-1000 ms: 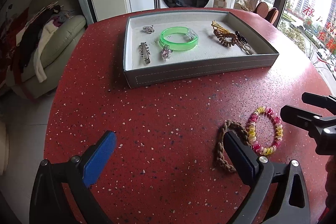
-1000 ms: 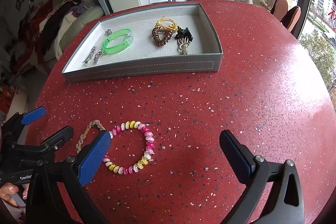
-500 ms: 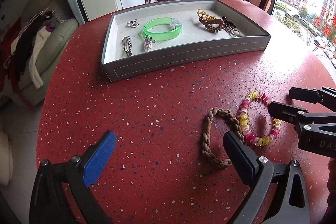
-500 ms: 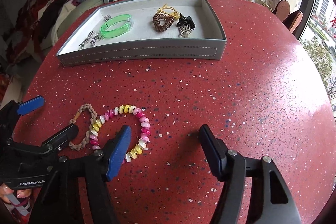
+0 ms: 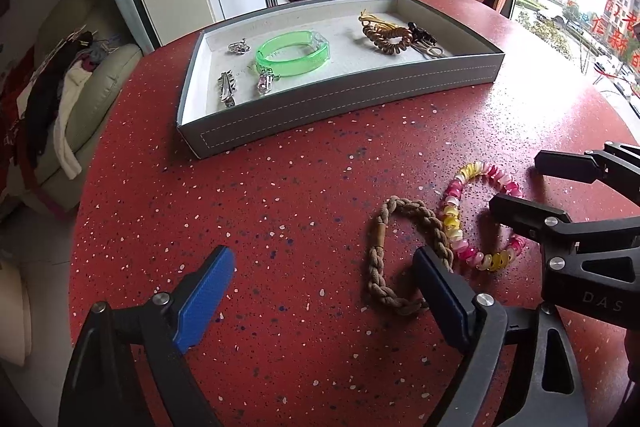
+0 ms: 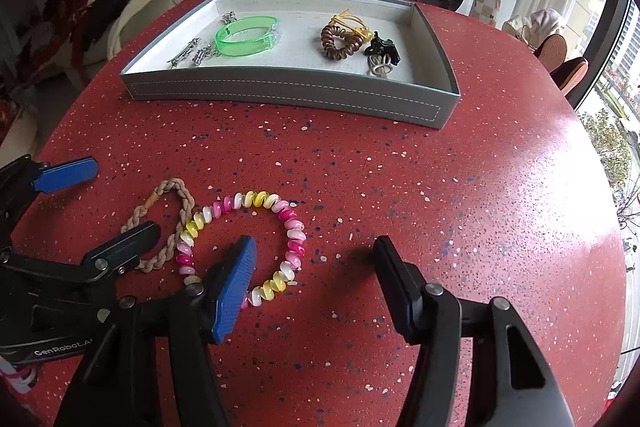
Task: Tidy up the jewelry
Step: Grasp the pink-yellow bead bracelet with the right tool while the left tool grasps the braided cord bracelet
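On the red speckled desk [image 6: 400,187] we were closing our right claw [image 6: 312,267] around the pink-and-yellow beaded bracelet [image 6: 294,227], not yet gripped, our left claw [image 5: 320,291] closing, empty, at the braided tan rope bracelet [image 5: 400,251], both still needing lifting into the grey tray [image 6: 288,95].

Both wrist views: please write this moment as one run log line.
left gripper: closing, empty, beside braided bracelet | right gripper: closing astride beaded bracelet, no grip | gray tray: other jewelry inside
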Available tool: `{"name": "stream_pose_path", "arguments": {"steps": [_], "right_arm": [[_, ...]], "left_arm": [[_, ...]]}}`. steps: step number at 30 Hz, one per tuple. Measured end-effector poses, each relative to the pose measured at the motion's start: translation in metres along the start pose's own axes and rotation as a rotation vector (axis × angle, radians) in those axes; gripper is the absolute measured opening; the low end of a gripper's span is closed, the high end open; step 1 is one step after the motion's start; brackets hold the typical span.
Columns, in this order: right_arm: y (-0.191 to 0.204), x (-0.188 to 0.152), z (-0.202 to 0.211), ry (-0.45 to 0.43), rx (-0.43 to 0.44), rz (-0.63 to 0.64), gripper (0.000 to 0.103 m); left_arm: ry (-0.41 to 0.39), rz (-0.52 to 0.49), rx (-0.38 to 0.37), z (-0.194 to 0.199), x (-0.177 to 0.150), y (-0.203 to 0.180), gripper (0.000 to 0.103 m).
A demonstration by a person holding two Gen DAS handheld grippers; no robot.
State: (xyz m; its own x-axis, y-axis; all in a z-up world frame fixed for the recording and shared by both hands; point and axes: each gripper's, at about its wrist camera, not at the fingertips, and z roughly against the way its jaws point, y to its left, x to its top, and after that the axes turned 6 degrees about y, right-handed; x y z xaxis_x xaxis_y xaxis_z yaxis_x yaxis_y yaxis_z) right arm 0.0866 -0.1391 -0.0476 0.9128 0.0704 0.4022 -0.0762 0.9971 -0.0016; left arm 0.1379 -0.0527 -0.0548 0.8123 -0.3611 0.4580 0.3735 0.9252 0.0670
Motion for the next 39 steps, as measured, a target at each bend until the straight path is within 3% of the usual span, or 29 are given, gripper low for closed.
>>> {"name": "stream_pose_path", "arguments": {"steps": [3,7,12,14,17,19,20,23,39], "right_arm": [[0.005,0.001,0.001,0.010,0.007,0.022,0.048],[0.005,0.002,0.001,0.015,0.008,0.021,0.047],[0.007,0.002,0.002,0.026,0.011,0.024,0.043],[0.009,0.002,0.003,0.030,0.017,0.030,0.038],[0.009,0.001,0.004,0.032,0.023,0.036,0.030],[0.010,0.000,0.004,0.031,0.028,0.038,0.025],[0.011,0.000,0.004,0.028,0.024,0.038,0.017],[0.010,-0.001,0.005,0.021,0.024,0.026,0.010],[-0.019,-0.010,0.025,-0.041,0.083,-0.083,0.010]], "left_arm": [[0.002,-0.024,-0.021,0.003,0.001,-0.006,0.080],[-0.002,-0.047,-0.016,0.005,0.001,-0.011,0.077],[0.007,-0.057,-0.045,0.007,0.001,-0.014,0.061],[0.010,-0.068,-0.070,0.008,0.000,-0.017,0.052],[0.006,-0.077,-0.067,0.008,0.000,-0.019,0.050],[0.015,-0.070,-0.099,0.008,0.000,-0.017,0.034],[0.018,-0.068,-0.104,0.008,0.000,-0.017,0.032],[0.012,-0.080,-0.088,0.008,-0.001,-0.020,0.024],[-0.037,0.030,-0.149,0.030,-0.006,0.008,0.024]]}}
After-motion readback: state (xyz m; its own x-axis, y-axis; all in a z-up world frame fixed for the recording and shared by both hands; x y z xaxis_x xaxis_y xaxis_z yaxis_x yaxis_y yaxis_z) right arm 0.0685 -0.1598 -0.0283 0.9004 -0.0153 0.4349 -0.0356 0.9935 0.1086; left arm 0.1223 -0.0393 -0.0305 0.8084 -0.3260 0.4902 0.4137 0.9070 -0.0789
